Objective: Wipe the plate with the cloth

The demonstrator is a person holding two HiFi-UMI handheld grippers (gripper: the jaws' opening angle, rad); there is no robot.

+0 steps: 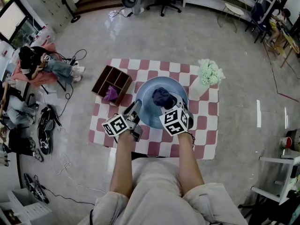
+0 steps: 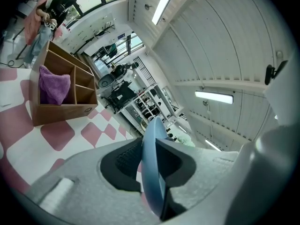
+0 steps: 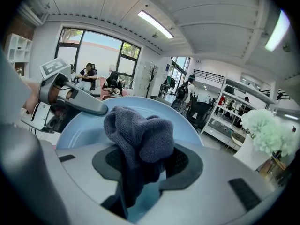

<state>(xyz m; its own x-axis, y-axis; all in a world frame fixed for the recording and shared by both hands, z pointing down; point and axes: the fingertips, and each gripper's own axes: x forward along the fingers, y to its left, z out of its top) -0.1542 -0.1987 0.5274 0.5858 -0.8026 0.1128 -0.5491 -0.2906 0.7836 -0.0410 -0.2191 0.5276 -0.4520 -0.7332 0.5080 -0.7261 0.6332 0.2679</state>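
A light blue plate (image 1: 149,108) is held tilted above the pink-and-white checked mat (image 1: 206,139). My left gripper (image 1: 134,112) is shut on the plate's left rim; in the left gripper view the plate (image 2: 152,168) stands edge-on between the jaws. My right gripper (image 1: 174,108) is shut on a dark blue cloth (image 1: 161,97), which rests against the plate's face. In the right gripper view the cloth (image 3: 138,142) bunches up out of the jaws in front of the plate (image 3: 89,130), and the left gripper (image 3: 65,100) shows at the plate's left edge.
A wooden divided box (image 1: 111,84) with a purple cloth (image 1: 110,95) stands at the mat's back left, seen too as the box (image 2: 58,90) in the left gripper view. A white vase of pale flowers (image 1: 206,76) stands at the back right. Cables and bags lie on the floor at left.
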